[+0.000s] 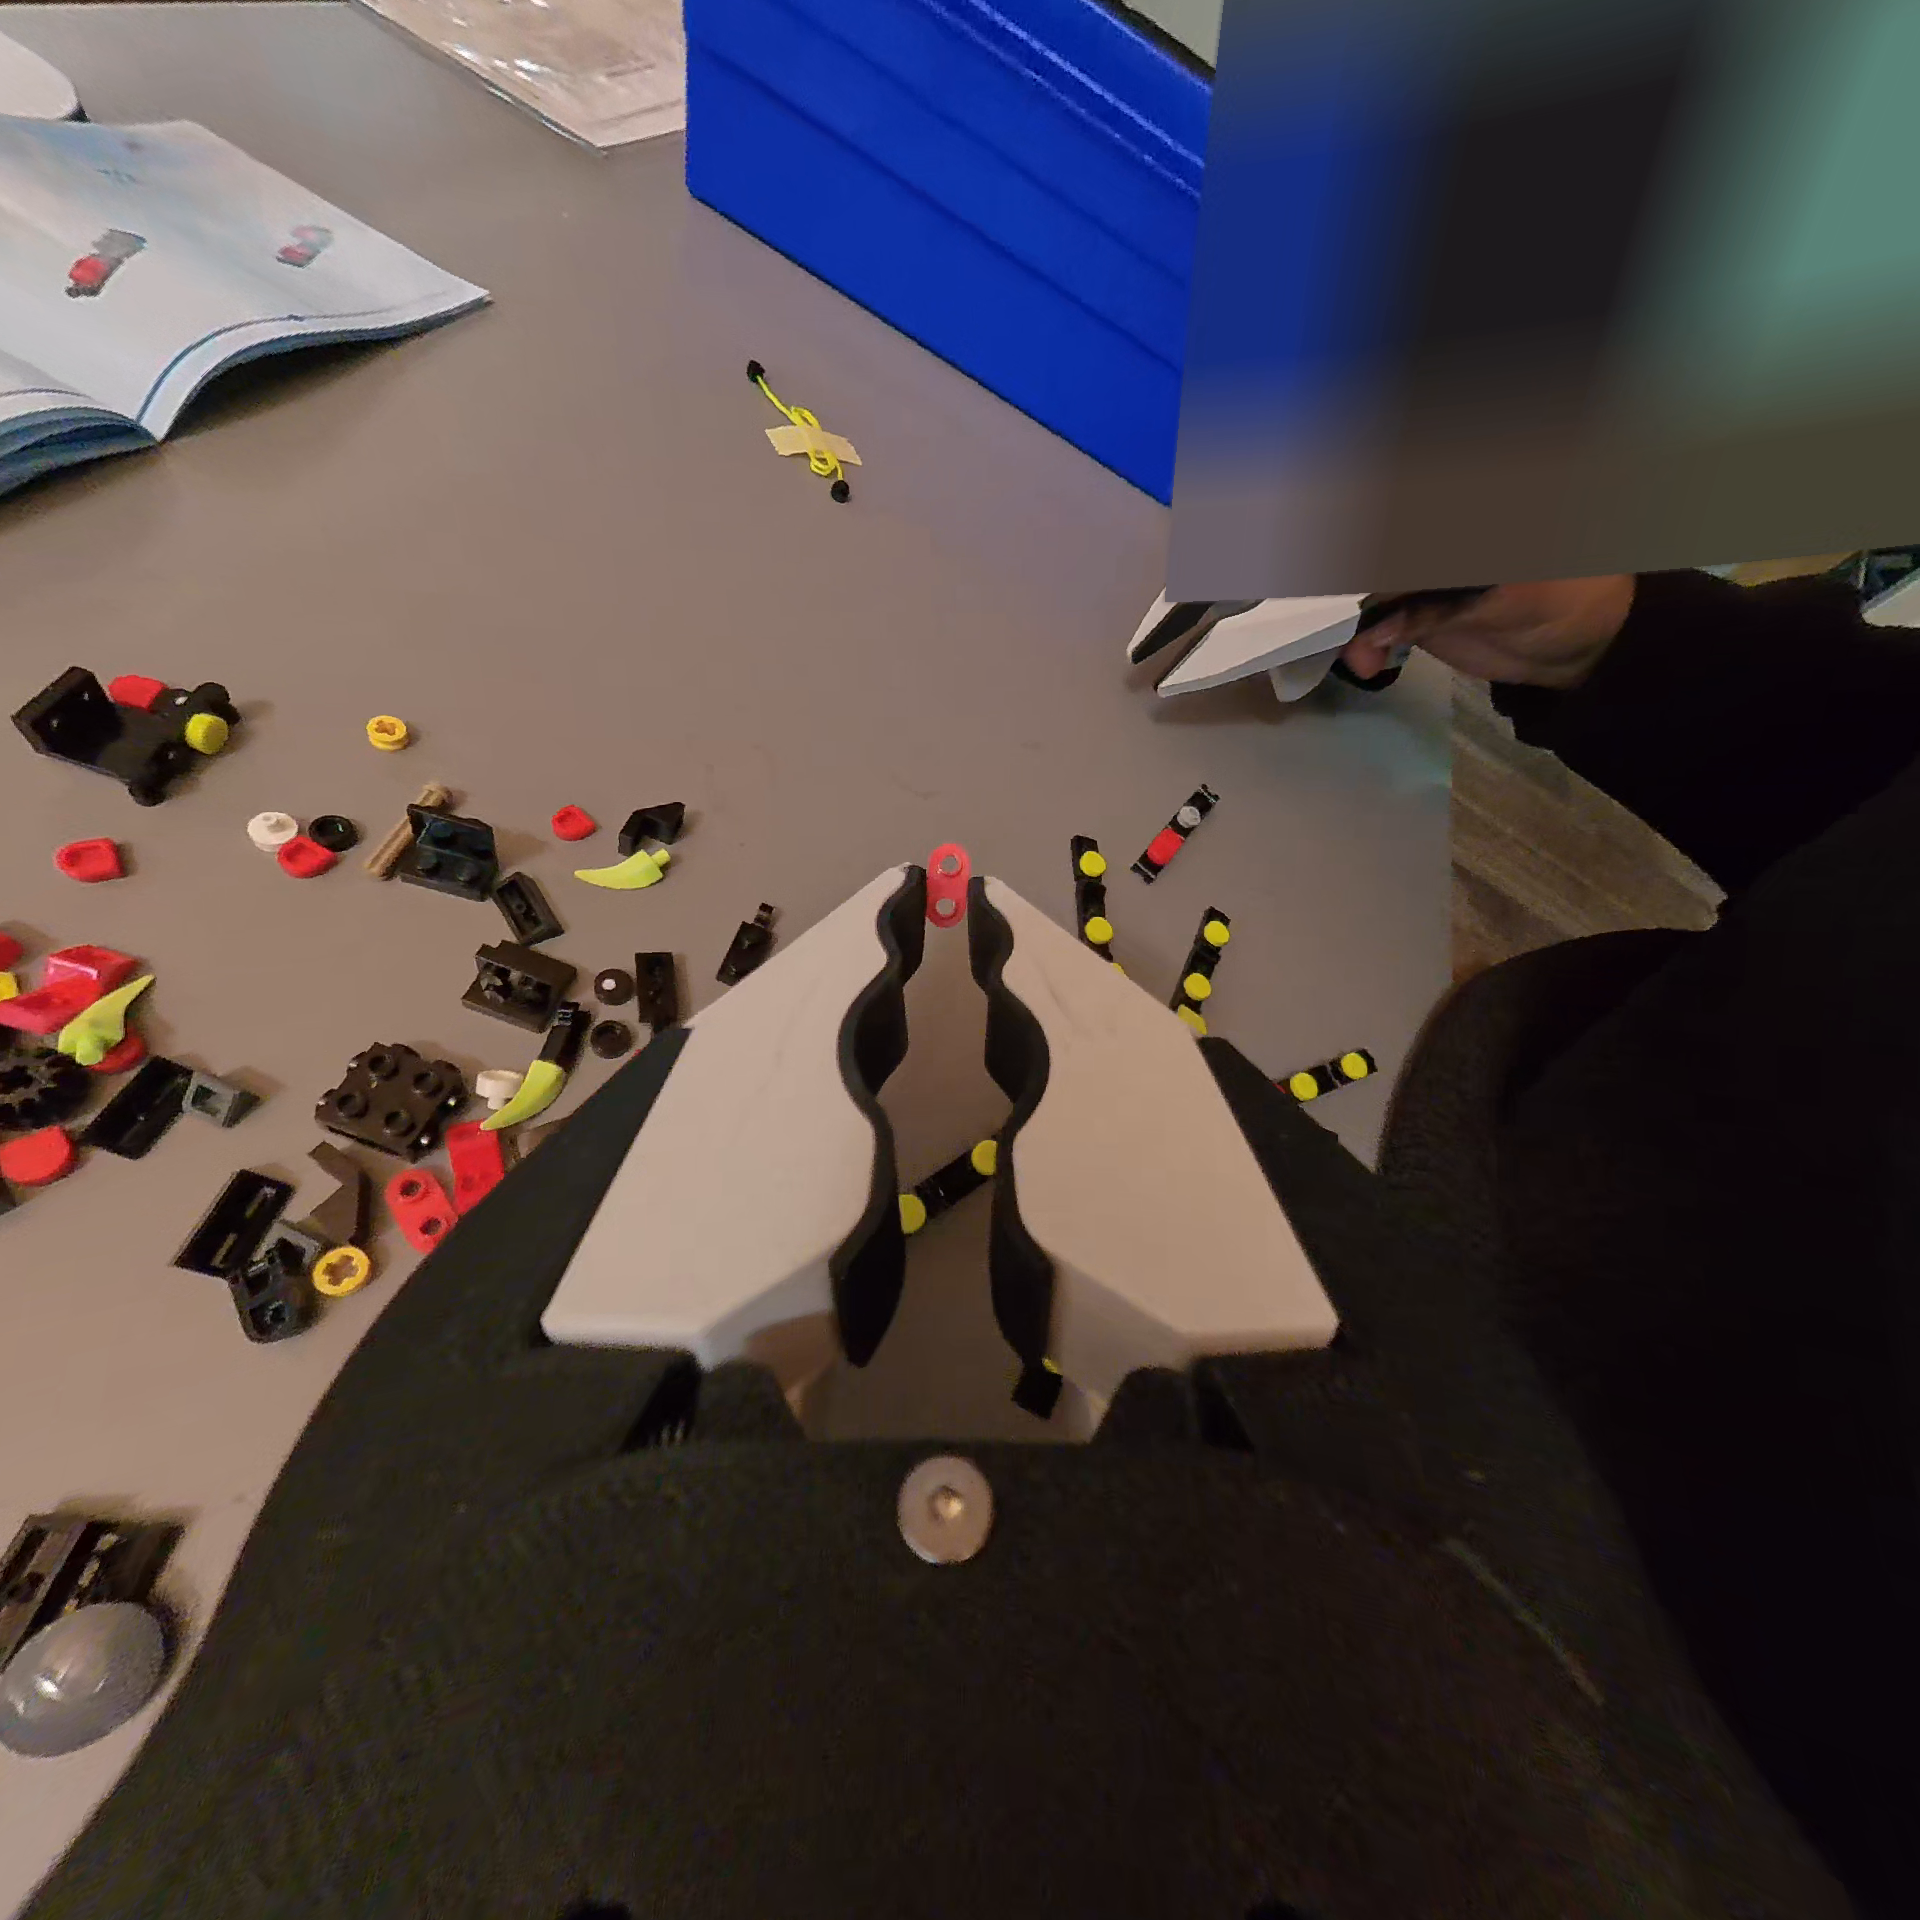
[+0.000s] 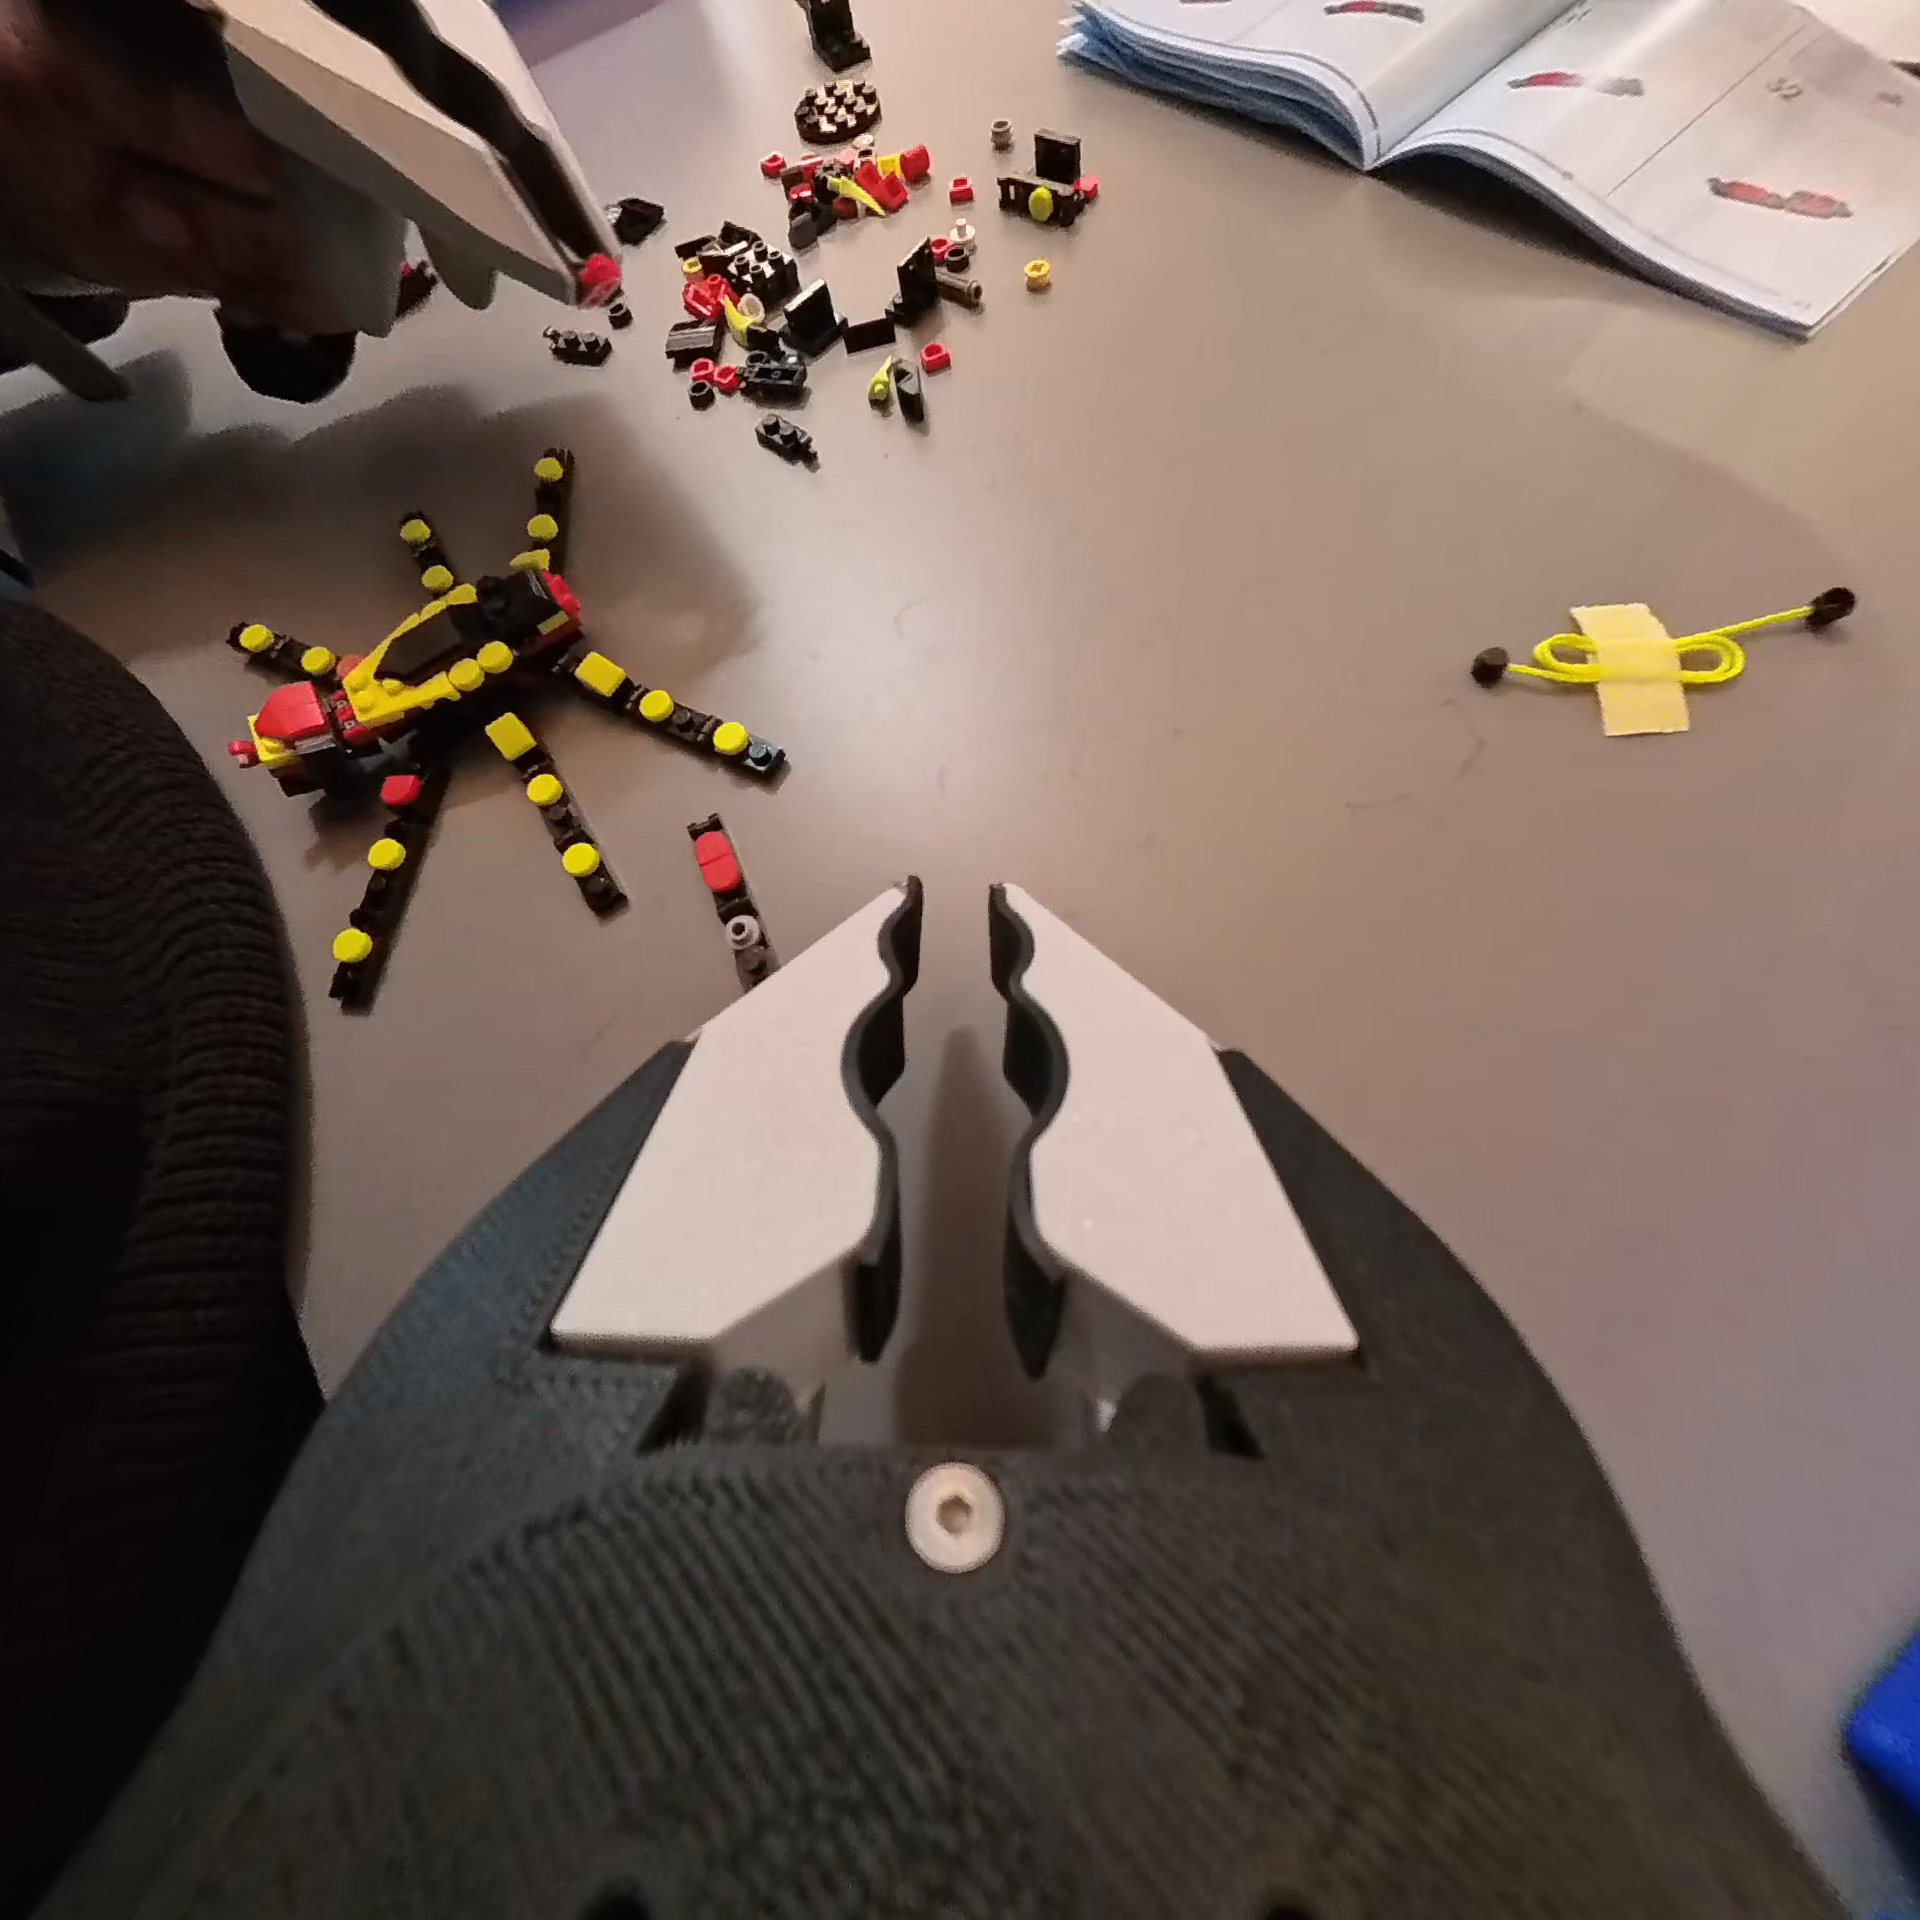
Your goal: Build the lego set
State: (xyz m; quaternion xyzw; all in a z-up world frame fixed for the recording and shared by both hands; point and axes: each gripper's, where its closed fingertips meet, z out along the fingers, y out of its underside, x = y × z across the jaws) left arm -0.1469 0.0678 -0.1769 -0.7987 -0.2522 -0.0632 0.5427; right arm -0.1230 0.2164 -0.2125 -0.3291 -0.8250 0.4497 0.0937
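My left gripper (image 1: 945, 883) is shut on a small red two-hole plate (image 1: 947, 883), held at its fingertips above the grey table; it also shows at the top left of the right wrist view (image 2: 594, 278). A black, yellow and red spider model (image 2: 436, 675) with long legs lies on the table below it. My right gripper (image 2: 954, 899) is open and empty, low over the table, just right of a loose black leg with a red tile (image 2: 727, 894). A pile of loose black, red and yellow pieces (image 2: 821, 281) lies beyond; it also shows in the left wrist view (image 1: 395, 1101).
An open instruction booklet (image 2: 1621, 135) lies at the far right. A yellow string with black ends, taped (image 2: 1631, 665), lies on the table. A blue box (image 1: 935, 208) stands behind. A small black sub-assembly (image 1: 125, 727) and a grey dome piece (image 1: 83, 1673) sit at the left. Some 15 centimetres of space lies between my two pairs of fingers.
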